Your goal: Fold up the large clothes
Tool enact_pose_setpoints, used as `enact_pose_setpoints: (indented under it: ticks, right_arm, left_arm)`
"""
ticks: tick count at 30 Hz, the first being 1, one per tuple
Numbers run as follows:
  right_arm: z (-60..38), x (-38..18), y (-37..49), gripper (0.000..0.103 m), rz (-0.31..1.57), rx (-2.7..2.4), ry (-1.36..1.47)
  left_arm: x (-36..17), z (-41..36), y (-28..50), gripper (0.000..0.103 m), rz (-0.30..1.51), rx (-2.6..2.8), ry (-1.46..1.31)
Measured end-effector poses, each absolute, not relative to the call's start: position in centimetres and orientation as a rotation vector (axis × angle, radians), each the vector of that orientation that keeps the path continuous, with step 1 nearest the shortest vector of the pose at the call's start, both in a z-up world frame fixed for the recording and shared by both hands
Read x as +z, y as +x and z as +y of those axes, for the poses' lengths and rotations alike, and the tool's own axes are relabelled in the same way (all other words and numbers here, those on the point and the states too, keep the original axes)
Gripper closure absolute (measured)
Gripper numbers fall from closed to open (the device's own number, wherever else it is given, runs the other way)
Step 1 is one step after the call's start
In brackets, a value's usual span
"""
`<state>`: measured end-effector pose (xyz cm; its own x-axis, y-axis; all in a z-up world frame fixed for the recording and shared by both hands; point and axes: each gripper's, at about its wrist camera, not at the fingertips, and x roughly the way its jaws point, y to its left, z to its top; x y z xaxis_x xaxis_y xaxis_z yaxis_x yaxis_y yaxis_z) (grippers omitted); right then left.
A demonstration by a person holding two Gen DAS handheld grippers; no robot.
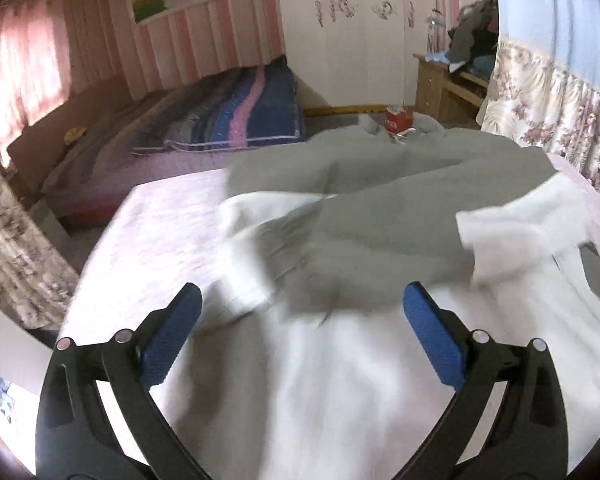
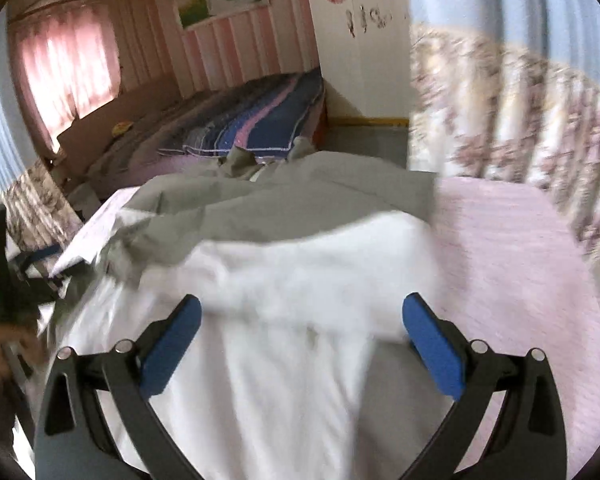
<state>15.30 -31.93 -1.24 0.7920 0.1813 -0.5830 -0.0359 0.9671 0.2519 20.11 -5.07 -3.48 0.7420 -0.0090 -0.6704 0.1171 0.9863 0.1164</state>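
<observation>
The large grey garment with its white fleecy lining [image 1: 340,380] lies spread across the pink-sheeted bed [image 1: 160,240], reaching its far edge, while the left gripper [image 1: 302,340] and right gripper [image 2: 302,340] hover over its near part, fingers apart and empty, apparently seeking fresh hold.

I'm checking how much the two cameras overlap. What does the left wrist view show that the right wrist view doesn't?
Only the left wrist view: a red container beyond the garment and a cluttered wooden shelf. Only the right wrist view: the other tool, blurred, with a hand at the left edge. Both: the grey and white garment on the pink-covered surface, the striped quilt, and each view's own tool, left tool and right tool, open with nothing gripped.
</observation>
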Motion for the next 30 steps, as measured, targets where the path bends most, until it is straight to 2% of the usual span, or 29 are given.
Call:
enact_pose_setpoints:
  ticks: [7,13,25,27,29,30]
  right_arm:
    - [-36.4,-3.3,3.9,0.002,0.644,0.003,0.141]
    - [-36.3,-6.4,-3.0,0.002,0.619,0.067,0.242]
    - [-33.1,-10.6,-7.2,0.003,0.63,0.177,0.26]
    - [-32.9,-10.9,-7.1,0.007,0.636,0.173,0.262]
    - [-32.8,-11.2,-7.0,0.018,0.654,0.177,0.276]
    - [-32.7,-11.3,-7.0,0.021,0.657,0.186,0.286]
  left_arm:
    - [-2.2,2.5,8.8,0.003,0.664,0.033,0.183]
    - [-3.2,4.5,1.8,0.003,0.613,0.031,0.15]
    - [-7.7,4.8,-2.9,0.003,0.692,-0.034,0.057]
    - [-8.3,4.0,-2.9,0.003,0.7,-0.043,0.07]
    - [-9.1,3.4,-2.8,0.003,0.718,-0.057,0.085]
    - [-9.6,3.1,-2.8,0.003,0.728,-0.059,0.093]
